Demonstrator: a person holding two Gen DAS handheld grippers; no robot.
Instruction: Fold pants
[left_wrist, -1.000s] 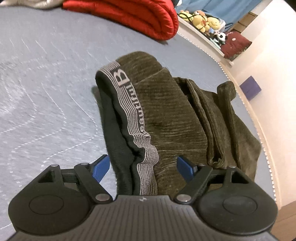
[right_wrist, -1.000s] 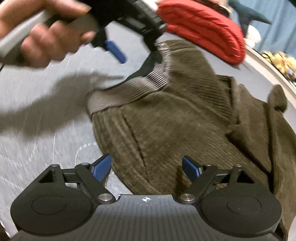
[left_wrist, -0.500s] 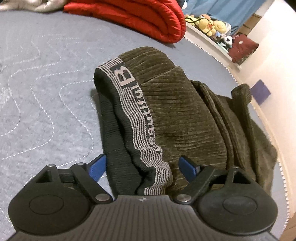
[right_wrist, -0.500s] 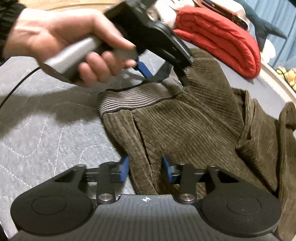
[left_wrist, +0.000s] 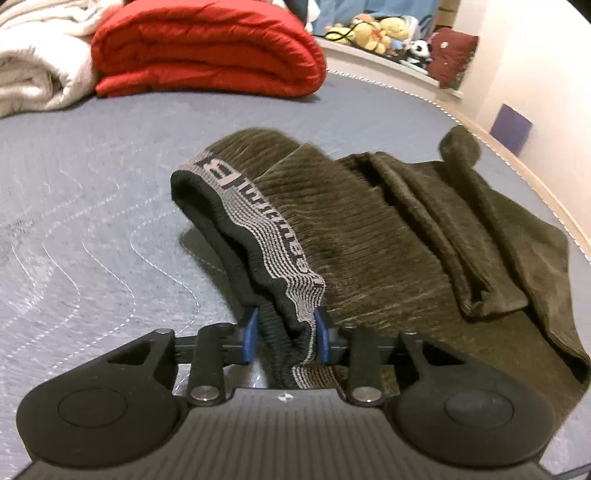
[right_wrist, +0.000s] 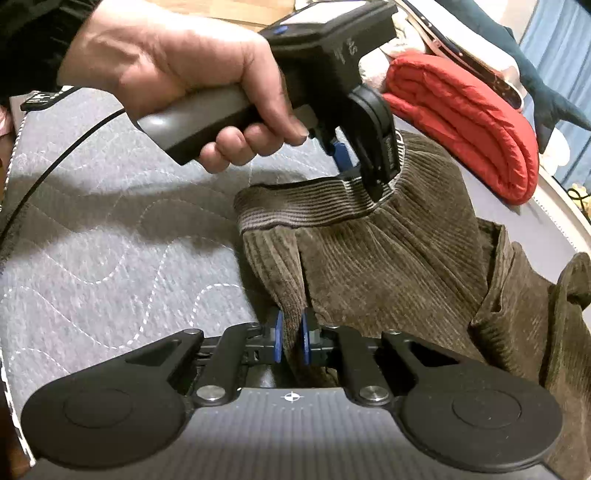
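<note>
Both claws closing: left claw (left_wrist: 284, 334) on the waistband (left_wrist: 258, 229), right claw (right_wrist: 291, 341) on a thin corduroy ridge of the pants (right_wrist: 388, 258); either may slip on lifting.

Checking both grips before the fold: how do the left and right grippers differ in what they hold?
The left gripper is closing on the pants' thick striped waistband; the right gripper is closing on a thinner corduroy fold. The left jaws stand wider apart than the right. Both have the same olive pants between their jaws.
</note>
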